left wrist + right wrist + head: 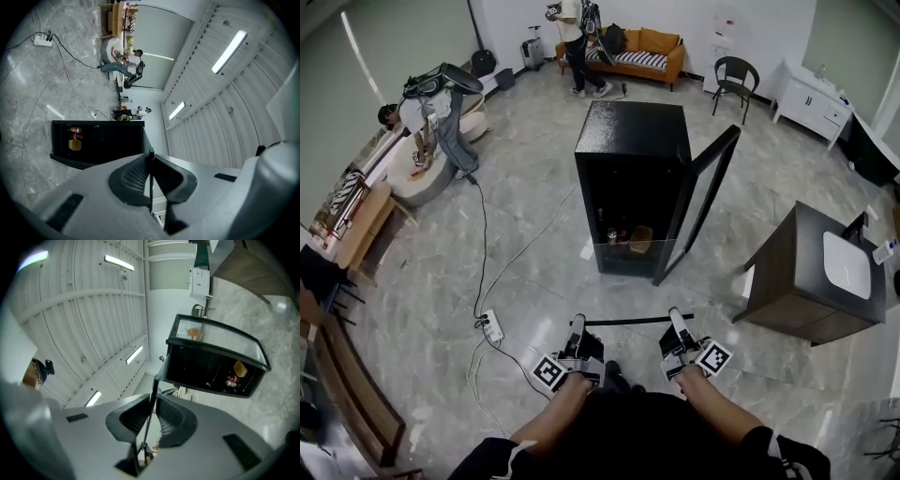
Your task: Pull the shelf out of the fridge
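- Two grippers carry the shelf (637,321) between them. It is out of the fridge (628,141) and held near us, in front of the open cabinet.
- On the left, the left gripper (577,325) has its jaws nearly closed on the shelf's left side. In the left gripper view the pane shows edge-on as a thin line between the jaws.
- We judge the shelf to be a clear glass pane with a dark strip along its near edge. It looks stiff, smooth, breakable and probably slippery, so it is best taken by opposite sides and kept level.
- On the right, the right gripper (677,321) is clamped likewise on the right side, with its jaws almost together around the thin pane.
- Farther off, the fridge's bottom compartment holds small cans (612,234) on the left and a yellowish tub (640,237) just beside them. Its door (705,202) stands open to the right.
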Demonstrator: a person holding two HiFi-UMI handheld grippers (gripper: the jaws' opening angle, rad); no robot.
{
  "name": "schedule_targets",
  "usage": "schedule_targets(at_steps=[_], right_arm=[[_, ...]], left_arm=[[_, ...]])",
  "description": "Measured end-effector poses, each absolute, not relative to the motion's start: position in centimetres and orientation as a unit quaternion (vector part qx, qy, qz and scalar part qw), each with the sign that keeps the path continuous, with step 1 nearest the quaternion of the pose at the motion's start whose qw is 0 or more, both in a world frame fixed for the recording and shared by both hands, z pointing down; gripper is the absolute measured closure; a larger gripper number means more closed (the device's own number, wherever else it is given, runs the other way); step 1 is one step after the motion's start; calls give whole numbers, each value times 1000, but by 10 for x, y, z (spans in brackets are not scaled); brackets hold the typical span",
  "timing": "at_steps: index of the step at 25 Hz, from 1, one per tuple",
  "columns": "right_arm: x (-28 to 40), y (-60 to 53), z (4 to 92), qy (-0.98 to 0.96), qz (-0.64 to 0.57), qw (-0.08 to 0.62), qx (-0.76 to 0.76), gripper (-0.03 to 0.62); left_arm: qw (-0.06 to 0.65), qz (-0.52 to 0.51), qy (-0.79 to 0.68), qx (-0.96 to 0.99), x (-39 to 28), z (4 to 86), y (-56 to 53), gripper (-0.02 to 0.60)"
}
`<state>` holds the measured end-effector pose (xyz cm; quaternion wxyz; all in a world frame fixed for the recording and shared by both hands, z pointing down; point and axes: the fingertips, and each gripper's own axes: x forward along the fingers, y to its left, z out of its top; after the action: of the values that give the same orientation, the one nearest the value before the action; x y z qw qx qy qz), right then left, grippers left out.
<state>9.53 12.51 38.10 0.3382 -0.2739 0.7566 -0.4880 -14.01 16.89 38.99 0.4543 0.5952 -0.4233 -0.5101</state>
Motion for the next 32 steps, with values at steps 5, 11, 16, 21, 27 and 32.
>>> schedule_targets(at_steps=[5, 11, 16, 21, 27, 32], right_arm=[[111, 151, 374, 755, -492, 341, -267, 551], [123, 176, 369, 767, -481, 342, -251, 549], [129, 190, 371, 771, -478, 340, -248, 548], [133, 199, 372, 768, -482, 338, -250, 548], [131, 205, 365, 775, -477, 333, -247, 548], [134, 205, 360, 775, -473, 338, -248, 548]], left_arm=[[453, -514, -424, 593, -124, 382, 197, 546], [438, -506, -424, 610, -110, 370, 223, 548], [436, -502, -424, 614, -104, 373, 237, 547], [438, -500, -424, 615, -100, 373, 246, 546], [427, -505, -423, 619, -104, 366, 253, 546], [424, -505, -419, 624, -102, 361, 250, 546]])
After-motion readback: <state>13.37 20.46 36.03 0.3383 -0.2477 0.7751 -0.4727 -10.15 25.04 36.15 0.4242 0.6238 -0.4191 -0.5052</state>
